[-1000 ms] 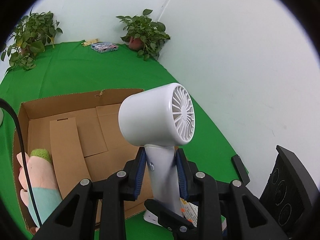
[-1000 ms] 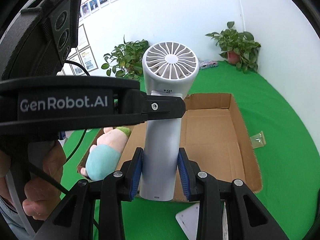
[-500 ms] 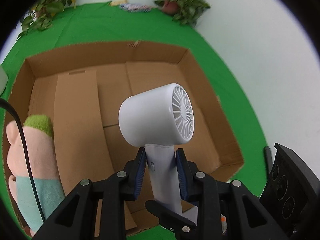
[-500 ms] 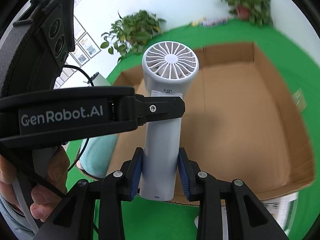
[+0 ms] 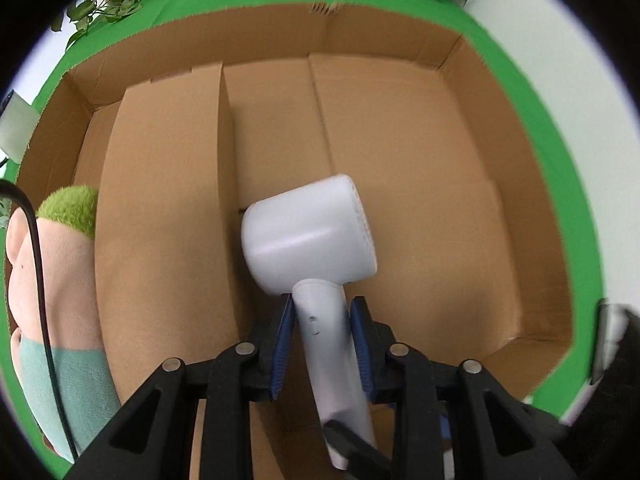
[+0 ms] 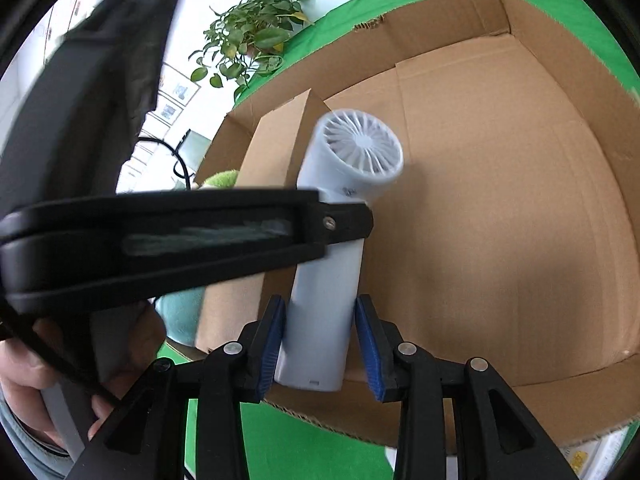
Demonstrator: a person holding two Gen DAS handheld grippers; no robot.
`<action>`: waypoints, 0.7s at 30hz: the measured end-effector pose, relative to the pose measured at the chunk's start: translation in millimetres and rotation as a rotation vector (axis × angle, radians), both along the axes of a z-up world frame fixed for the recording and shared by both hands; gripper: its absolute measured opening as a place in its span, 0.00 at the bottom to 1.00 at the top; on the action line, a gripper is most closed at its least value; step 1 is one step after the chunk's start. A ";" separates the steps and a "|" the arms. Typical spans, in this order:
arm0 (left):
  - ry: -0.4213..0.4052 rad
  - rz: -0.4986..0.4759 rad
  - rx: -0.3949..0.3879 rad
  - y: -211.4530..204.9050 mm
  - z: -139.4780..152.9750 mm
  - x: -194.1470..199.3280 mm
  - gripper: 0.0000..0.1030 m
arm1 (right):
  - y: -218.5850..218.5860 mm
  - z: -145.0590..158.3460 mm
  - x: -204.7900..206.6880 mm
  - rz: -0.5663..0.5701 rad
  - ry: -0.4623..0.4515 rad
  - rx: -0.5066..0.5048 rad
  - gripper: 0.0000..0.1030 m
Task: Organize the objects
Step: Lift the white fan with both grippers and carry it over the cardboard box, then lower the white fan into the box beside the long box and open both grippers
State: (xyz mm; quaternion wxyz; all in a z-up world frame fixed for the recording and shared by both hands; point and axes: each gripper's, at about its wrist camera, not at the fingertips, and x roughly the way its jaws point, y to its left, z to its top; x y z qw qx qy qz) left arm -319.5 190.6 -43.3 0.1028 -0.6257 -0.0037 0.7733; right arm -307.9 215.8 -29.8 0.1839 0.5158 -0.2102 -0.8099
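A white handheld fan (image 5: 308, 236) hangs low inside an open cardboard box (image 5: 280, 28), head tilted toward the box floor. My left gripper (image 5: 322, 312) grips the handle just below the head; its jaws are closing tighter on it. In the right wrist view the fan (image 6: 360, 152) shows its grille. My right gripper (image 6: 320, 320) is shut on the lower end of the handle. One left finger (image 6: 344, 220) lies across the handle above it. A plush toy (image 5: 52, 260) with a green top lies at the box's left side.
A loose cardboard flap (image 5: 160, 200) stands up between the plush toy and the fan. The box (image 6: 560, 32) sits on green cloth (image 5: 560, 160). Potted plants (image 6: 256, 40) stand behind it. A person's hand (image 6: 24, 380) holds the left gripper; a black cable (image 5: 40, 280) trails there.
Both grippers have sunk and tipped downward, carrying the fan from above the box's near edge down into the box. The fan's head has tilted over in the grip.
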 end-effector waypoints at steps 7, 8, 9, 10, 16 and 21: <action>-0.001 -0.020 -0.056 10.5 -4.5 3.6 0.22 | 22.8 -0.2 -1.0 -0.069 0.020 0.153 0.31; -0.003 -0.018 -0.054 10.7 -4.3 4.3 0.22 | 24.9 0.7 -1.5 -0.073 0.022 0.159 0.31; -0.006 -0.013 -0.048 9.8 -3.9 4.7 0.22 | 28.5 -0.2 -0.9 -0.074 0.021 0.159 0.31; -0.008 -0.009 -0.041 8.1 -3.0 3.7 0.22 | 29.9 -1.5 -2.1 -0.077 0.016 0.162 0.31; 0.031 -0.010 0.067 -6.7 22.2 16.6 0.23 | 33.3 4.1 16.4 -0.079 0.024 0.196 0.32; 0.167 -0.019 0.121 -32.0 70.7 40.4 0.29 | 23.0 4.5 12.1 -0.071 0.034 0.217 0.42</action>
